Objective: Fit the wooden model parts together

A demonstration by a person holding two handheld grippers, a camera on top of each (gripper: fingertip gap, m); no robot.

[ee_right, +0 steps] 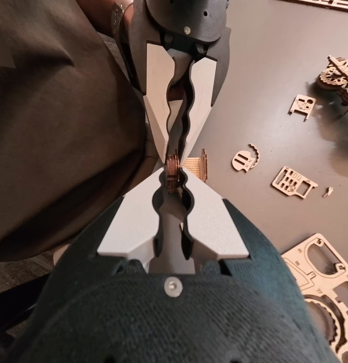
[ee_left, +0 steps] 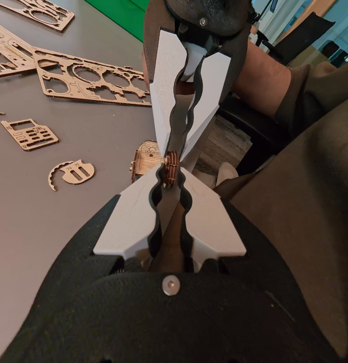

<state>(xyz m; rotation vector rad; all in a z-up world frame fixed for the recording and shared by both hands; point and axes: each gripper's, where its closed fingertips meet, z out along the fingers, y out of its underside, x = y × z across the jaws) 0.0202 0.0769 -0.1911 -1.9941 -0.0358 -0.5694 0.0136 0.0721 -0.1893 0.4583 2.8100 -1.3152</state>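
Both grippers meet tip to tip over the table edge. The left gripper [ee_left: 171,174] and right gripper [ee_right: 174,176] each look clamped on the layered wooden disc stack [ee_left: 170,170], likely squeezing layers together. Spare cut-outs [ee_left: 72,172] lie at 9 o'clock.

wheel stack [ee_left: 170,170]: brown, dark-striped edges
sheets [ee_left: 90,78], 10 o'clock: tan, dark cut lines
table [ee_left: 90,196]: grey
backdrop [ee_left: 118,13], 12 o'clock: green
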